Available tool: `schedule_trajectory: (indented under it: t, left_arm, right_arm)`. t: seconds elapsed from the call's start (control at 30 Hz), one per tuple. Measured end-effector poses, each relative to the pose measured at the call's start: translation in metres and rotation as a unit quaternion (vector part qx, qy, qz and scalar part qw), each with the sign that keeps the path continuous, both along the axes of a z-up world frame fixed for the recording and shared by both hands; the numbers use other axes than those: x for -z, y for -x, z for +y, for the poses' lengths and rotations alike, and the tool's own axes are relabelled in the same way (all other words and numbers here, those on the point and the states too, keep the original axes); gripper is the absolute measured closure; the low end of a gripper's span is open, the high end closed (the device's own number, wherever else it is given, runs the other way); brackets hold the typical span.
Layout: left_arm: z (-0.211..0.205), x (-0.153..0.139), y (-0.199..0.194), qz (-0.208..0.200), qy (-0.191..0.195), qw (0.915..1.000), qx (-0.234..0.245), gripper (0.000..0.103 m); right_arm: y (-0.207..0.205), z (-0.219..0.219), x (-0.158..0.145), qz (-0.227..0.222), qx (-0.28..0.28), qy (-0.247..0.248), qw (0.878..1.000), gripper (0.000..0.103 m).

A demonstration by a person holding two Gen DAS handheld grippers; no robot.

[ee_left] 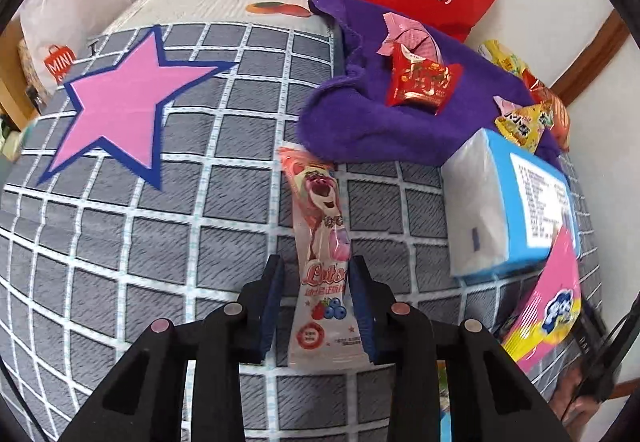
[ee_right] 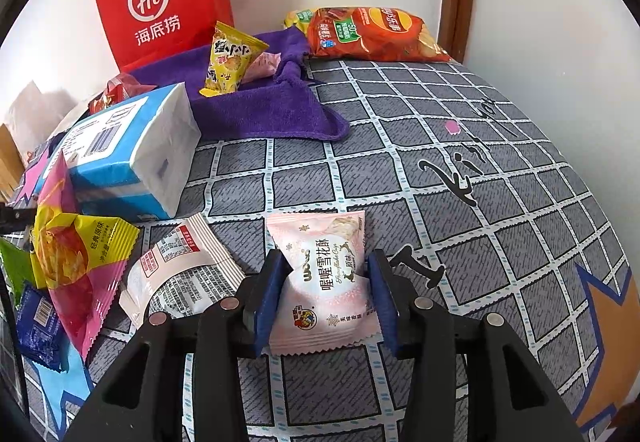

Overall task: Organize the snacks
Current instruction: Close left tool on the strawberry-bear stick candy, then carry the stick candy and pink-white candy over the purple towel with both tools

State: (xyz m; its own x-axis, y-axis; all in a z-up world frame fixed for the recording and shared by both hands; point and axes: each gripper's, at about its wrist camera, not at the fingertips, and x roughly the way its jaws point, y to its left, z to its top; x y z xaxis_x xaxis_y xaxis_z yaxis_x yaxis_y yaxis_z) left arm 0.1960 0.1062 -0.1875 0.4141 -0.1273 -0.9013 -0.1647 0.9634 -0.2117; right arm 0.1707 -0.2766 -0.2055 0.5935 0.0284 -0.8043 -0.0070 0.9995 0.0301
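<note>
Pinching a long Lotso packet (ee_left: 322,274) between my left gripper's (ee_left: 316,270) pads, I hold it just over the checked bedspread (ee_left: 160,234). My right gripper (ee_right: 326,270) clamps a pink snowflake-crisp pouch (ee_right: 324,282). Ahead of both lies a purple towel (ee_right: 260,106) carrying more snacks.

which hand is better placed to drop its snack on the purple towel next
Left, probably. The left gripper holds the Lotso snack stick, whose far end nearly reaches the purple towel straight ahead. The right gripper holds a pink snowflake crisp packet, with open bedspread before the towel.
</note>
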Motion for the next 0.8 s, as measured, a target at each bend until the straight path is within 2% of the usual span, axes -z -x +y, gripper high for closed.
schedule_trajectory:
  t: [0.1, 0.2, 0.27, 0.3, 0.33, 0.43, 0.57, 0.8]
  left_arm:
    - [0.001, 0.000, -0.002, -0.009, 0.011, 0.9999, 0.008, 0.054]
    - [-0.009, 0.001, -0.011, -0.019, -0.019, 0.9996, 0.007, 0.052]
    - [-0.015, 0.002, -0.015, -0.025, -0.048, 0.9985, 0.000, 0.059]
    - [-0.017, 0.002, -0.016, -0.027, -0.066, 0.9974, -0.006, 0.075]
    - [-0.018, 0.003, -0.016, -0.029, -0.077, 0.9966, -0.006, 0.079]
    - [-0.013, 0.001, -0.012, -0.030, -0.064, 0.9975, -0.001, 0.083]
    - [-0.005, -0.004, 0.002, -0.025, -0.038, 0.9989, 0.001, 0.084]
    - [0.001, -0.026, 0.025, -0.044, -0.036, 0.9983, 0.013, 0.084]
  right_arm:
    - [0.000, 0.000, 0.000, 0.000, 0.000, 0.000, 1.000, 0.058]
    - [0.000, 0.000, 0.000, 0.000, 0.000, 0.000, 1.000, 0.058]
    - [0.000, 0.000, 0.000, 0.000, 0.000, 0.000, 1.000, 0.058]
    - [0.000, 0.000, 0.000, 0.000, 0.000, 0.000, 1.000, 0.058]
    - [0.000, 0.000, 0.000, 0.000, 0.000, 0.000, 1.000, 0.058]
    - [0.000, 0.001, 0.000, 0.000, 0.000, 0.001, 1.000, 0.058]
    - [0.000, 0.000, 0.000, -0.001, 0.001, -0.002, 1.000, 0.059]
    - [0.004, 0.001, -0.006, 0.000, -0.012, -0.015, 1.000, 0.064]
